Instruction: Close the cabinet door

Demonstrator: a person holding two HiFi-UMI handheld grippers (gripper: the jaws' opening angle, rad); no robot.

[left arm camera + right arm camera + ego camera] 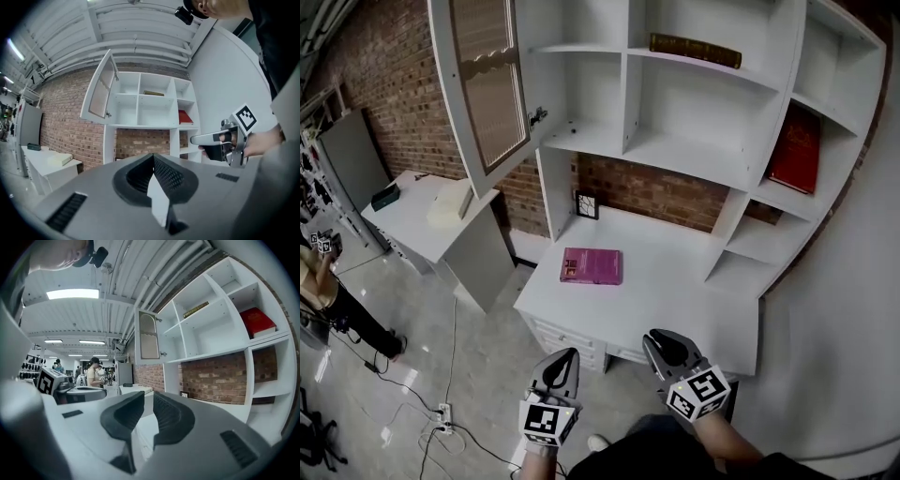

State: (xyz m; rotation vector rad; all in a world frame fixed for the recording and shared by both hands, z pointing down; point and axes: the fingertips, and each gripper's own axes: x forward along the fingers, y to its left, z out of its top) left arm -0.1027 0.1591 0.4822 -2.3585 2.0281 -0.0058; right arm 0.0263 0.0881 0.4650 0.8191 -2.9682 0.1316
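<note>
- The cabinet door [487, 84] stands wide open at the upper left of the head view. It is hinged on the left edge of the white cabinet [675, 131]. In the picture its lower corner overlaps a second desk [417, 220] by the brick wall.
- The left tool [566, 356] sits at the bottom centre of the head view, held level, with its tips aimed toward the desk [675, 281]. Its own view shows the jaws pressed together with nothing between them.
- The right tool [662, 339] is just beside it to the right, also level and aimed at the cabinet. Its own view shows a narrow slit between the jaws, and nothing is in the slit.
- Both tools are well apart from the door.
- Only the head view shows the magenta book [592, 265], which lies flat on the desk. It alone also shows the power strip [442, 412] on the floor at the lower left.
- Only the left tool's view shows the right tool from the side, gripped by a hand [262, 143] at the right of the frame.
- Only the right tool's view shows people [93, 373] standing far off at the middle left. It also shows a ceiling light [72, 294] in the upper left.
- All three views show the red book [795, 150] standing in a right-hand compartment. They also show a dark book [695, 50] lying on an upper shelf.
</note>
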